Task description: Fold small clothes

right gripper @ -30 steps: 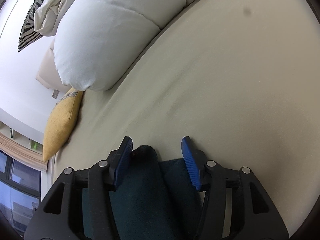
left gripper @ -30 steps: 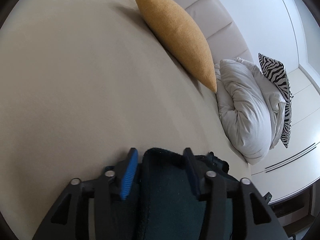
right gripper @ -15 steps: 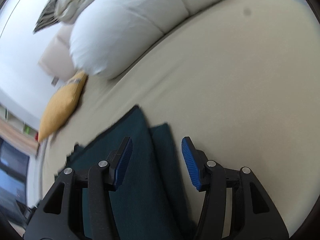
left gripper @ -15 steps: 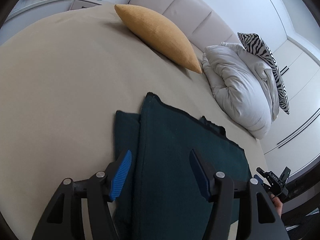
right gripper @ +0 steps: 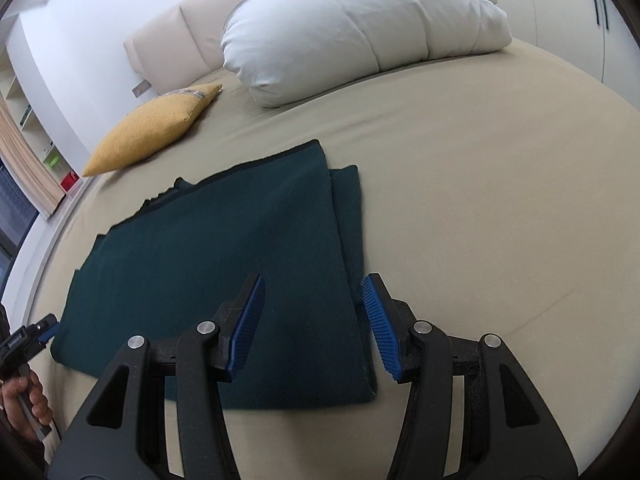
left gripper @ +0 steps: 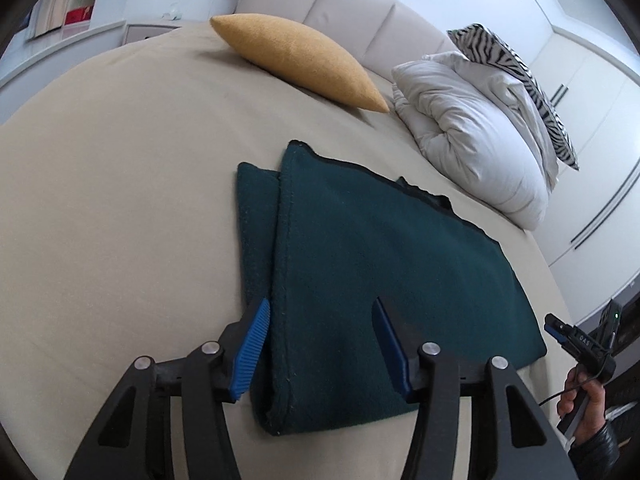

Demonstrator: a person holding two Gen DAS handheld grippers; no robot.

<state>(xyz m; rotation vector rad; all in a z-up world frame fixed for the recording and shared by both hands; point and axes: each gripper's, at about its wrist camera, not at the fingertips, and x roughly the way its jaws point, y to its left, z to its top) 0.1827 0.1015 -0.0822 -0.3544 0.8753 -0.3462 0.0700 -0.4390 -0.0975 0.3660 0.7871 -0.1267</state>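
A dark green garment [left gripper: 360,264] lies folded flat on the beige bed [left gripper: 120,200], with a narrower layer showing along its left edge. My left gripper [left gripper: 320,344] is open and empty, raised above the garment's near left corner. In the right wrist view the same garment [right gripper: 224,256] lies flat, and my right gripper [right gripper: 312,320] is open and empty above its near right corner. Each gripper shows small at the edge of the other's view, the right one [left gripper: 576,340] and the left one [right gripper: 28,340].
A mustard cushion [left gripper: 296,60], a bundled white duvet [left gripper: 472,136] and a zebra-print pillow [left gripper: 516,76] lie by the padded headboard [left gripper: 344,4]. White wardrobe doors [left gripper: 592,120] stand to the right. The bed edge is near the garment's right side.
Both grippers have pulled back and up from the garment's far edge, leaving it lying folded flat. More of the garment and the bed shows now.
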